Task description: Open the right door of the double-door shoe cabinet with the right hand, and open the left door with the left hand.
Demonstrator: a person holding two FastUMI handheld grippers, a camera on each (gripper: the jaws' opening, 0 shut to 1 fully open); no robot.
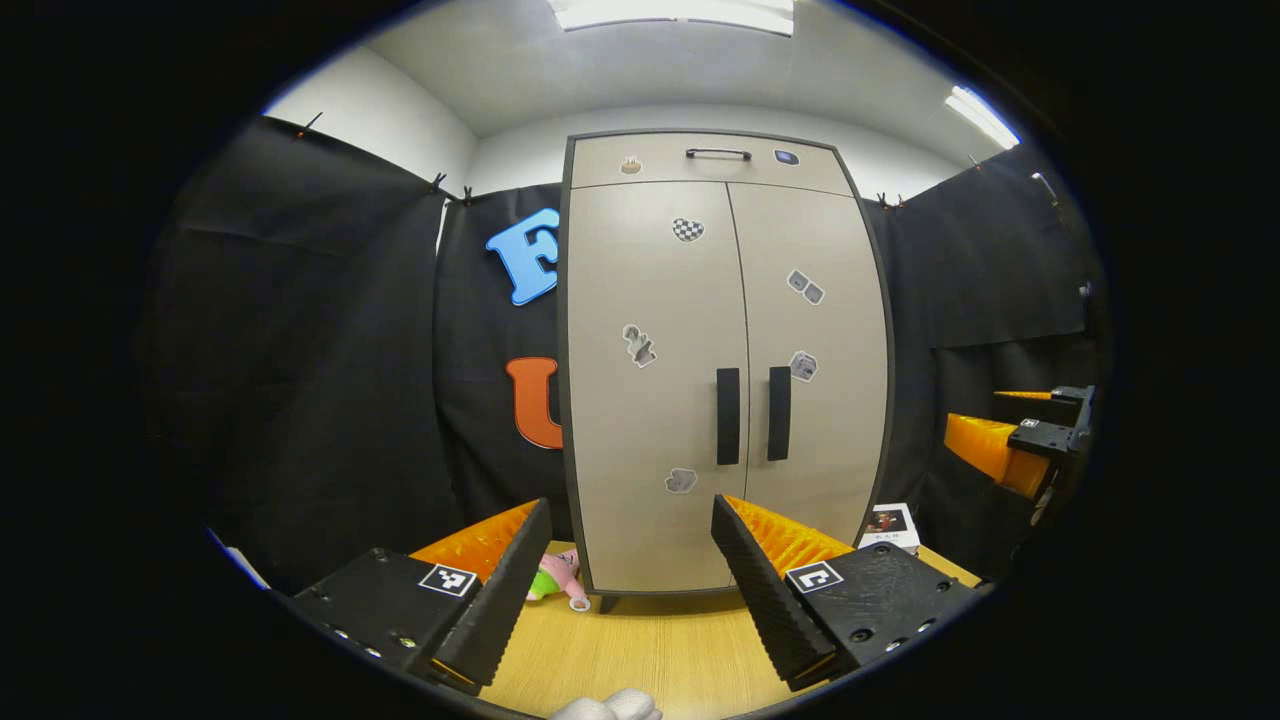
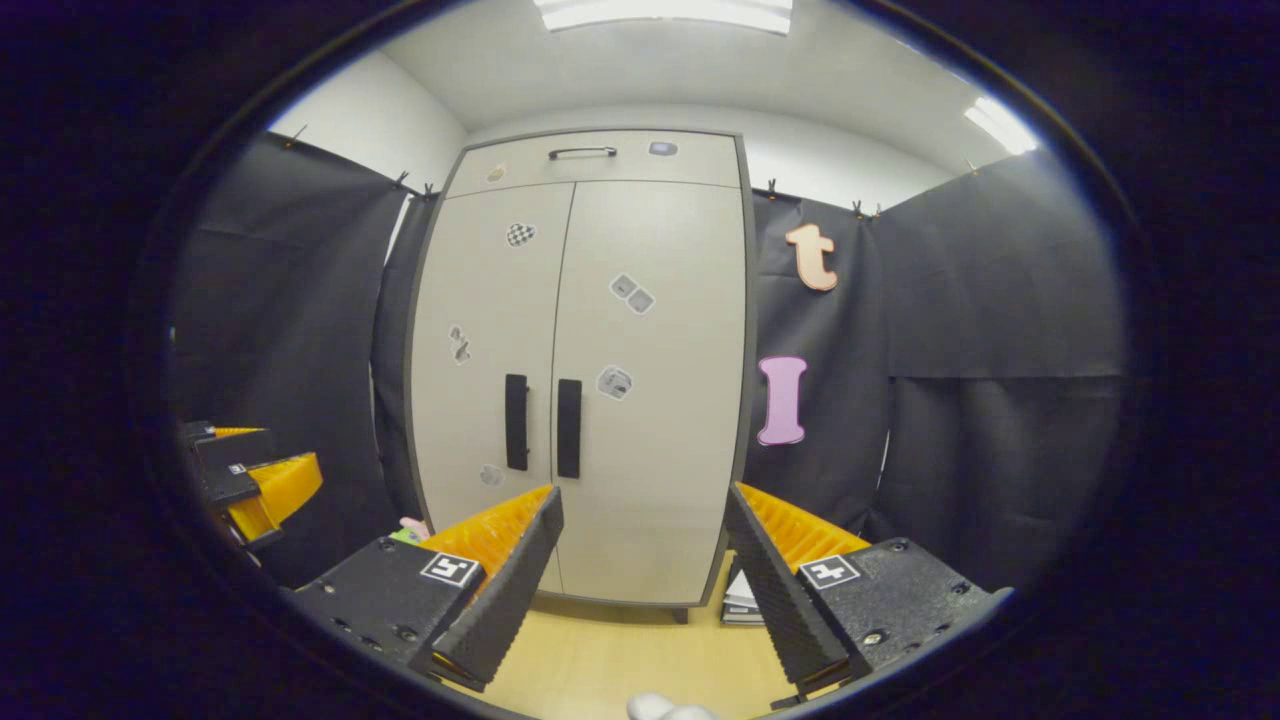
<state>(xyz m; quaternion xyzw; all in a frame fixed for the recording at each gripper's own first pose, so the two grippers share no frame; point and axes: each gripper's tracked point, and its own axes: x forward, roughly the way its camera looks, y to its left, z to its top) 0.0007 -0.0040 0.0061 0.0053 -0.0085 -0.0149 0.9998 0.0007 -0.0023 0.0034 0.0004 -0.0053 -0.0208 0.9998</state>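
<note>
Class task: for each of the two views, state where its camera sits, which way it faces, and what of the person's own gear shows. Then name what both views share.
Left gripper view: rides on the left tool, facing the shoe cabinet head-on; its two open fingers show at the bottom, the right tool farther off at the right edge.
Right gripper view: rides on the right tool, facing the cabinet from slightly right; open fingers below, the left tool at the left edge.
Shared: closed doors, both black handles, the wooden tabletop.
</note>
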